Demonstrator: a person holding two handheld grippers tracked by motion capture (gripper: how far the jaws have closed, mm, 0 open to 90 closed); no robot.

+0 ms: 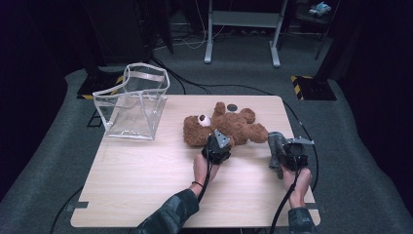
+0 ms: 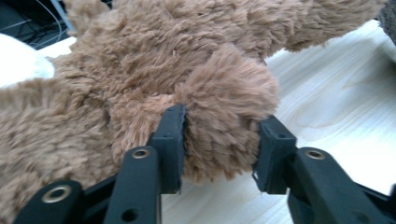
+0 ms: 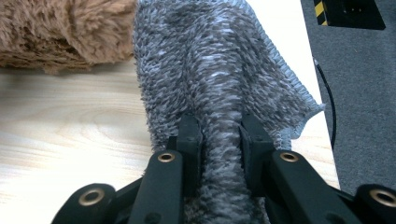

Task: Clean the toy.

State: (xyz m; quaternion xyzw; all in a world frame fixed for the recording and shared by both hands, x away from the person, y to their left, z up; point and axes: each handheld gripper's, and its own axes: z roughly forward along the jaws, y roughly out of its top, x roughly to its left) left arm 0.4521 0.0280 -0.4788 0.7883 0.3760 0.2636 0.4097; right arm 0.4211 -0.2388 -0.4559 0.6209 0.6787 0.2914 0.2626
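Observation:
A brown teddy bear [image 1: 234, 126] lies on its back in the middle of the wooden table [image 1: 141, 185]. My left gripper [image 1: 220, 140] reaches it from the near side. In the left gripper view the left gripper [image 2: 219, 144] has both pads pressed into one fluffy limb [image 2: 224, 93] of the bear [image 2: 140, 60]. To the right, a grey knitted cloth [image 1: 275, 145] is bunched at the right gripper [image 1: 286, 150]. In the right gripper view the right gripper [image 3: 219, 144] is shut on a fold of that cloth [image 3: 210, 65], beside the bear's fur [image 3: 60, 32].
A clear plastic bag [image 1: 134, 102] with white trim stands open at the table's far left corner. A small dark disc [image 1: 232, 107] lies just behind the bear. Cables run off the right edge, and a metal frame [image 1: 243, 19] stands on the floor beyond.

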